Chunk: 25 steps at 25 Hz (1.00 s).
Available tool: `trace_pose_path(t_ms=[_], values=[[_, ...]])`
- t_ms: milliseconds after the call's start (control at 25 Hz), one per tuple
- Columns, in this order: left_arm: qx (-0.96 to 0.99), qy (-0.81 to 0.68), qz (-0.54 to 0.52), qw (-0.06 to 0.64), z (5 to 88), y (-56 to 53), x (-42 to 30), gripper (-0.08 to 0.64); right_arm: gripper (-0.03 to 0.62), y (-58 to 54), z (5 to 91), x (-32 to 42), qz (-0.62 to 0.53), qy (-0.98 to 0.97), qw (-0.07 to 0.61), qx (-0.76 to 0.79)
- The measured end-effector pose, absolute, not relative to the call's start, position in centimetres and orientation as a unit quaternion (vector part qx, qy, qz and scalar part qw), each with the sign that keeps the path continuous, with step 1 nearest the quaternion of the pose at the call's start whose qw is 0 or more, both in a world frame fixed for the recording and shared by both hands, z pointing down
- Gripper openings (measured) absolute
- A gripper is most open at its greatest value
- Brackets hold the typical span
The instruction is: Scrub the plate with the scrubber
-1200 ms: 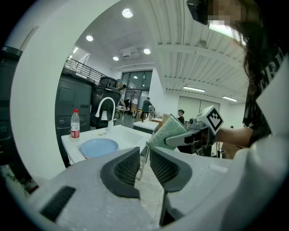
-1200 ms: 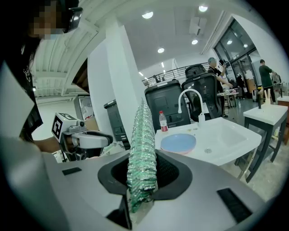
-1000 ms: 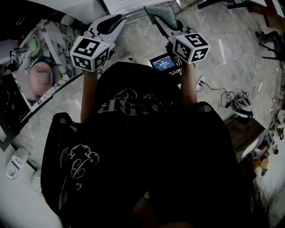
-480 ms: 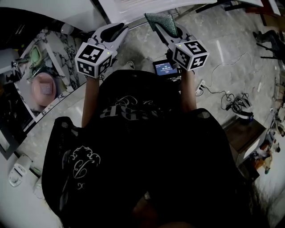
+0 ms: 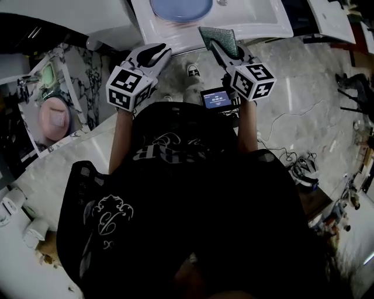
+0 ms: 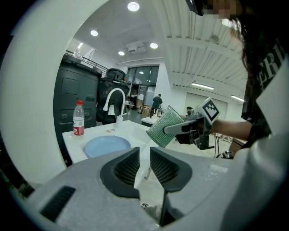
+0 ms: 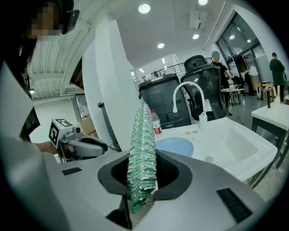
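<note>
The top edge is cutting off the far side of the plate [image 5: 181,8]; the right claw [image 7: 142,175] is hiding the near end of the scrubber [image 7: 142,135]; the bottle [image 6: 78,118] label is showing too small

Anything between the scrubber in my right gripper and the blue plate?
Nothing in the way. The head view shows only bare white counter between the scrubber and the plate.
</note>
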<state>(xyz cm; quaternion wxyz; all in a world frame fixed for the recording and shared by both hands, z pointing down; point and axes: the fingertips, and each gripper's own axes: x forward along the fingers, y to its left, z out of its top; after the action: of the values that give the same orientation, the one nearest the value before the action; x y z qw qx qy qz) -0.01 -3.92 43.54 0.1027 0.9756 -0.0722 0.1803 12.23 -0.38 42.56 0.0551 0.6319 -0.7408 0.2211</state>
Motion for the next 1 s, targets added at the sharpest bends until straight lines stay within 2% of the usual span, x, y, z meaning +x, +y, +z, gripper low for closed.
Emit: trace_pose_path(t_ms=[560,1000], values=[[0.949,-0.193,0.214,0.124,46.1,-10.7,11.3,0.081,0.091,-12.4,43.6,23.4,0.217,-0.829,0.103,0.506],[0.929,-0.224,0.265,0.129,50.2,-12.7,12.8,0.081,0.091,-22.4,47.0,22.2,0.163,-0.870,0.193,0.423]])
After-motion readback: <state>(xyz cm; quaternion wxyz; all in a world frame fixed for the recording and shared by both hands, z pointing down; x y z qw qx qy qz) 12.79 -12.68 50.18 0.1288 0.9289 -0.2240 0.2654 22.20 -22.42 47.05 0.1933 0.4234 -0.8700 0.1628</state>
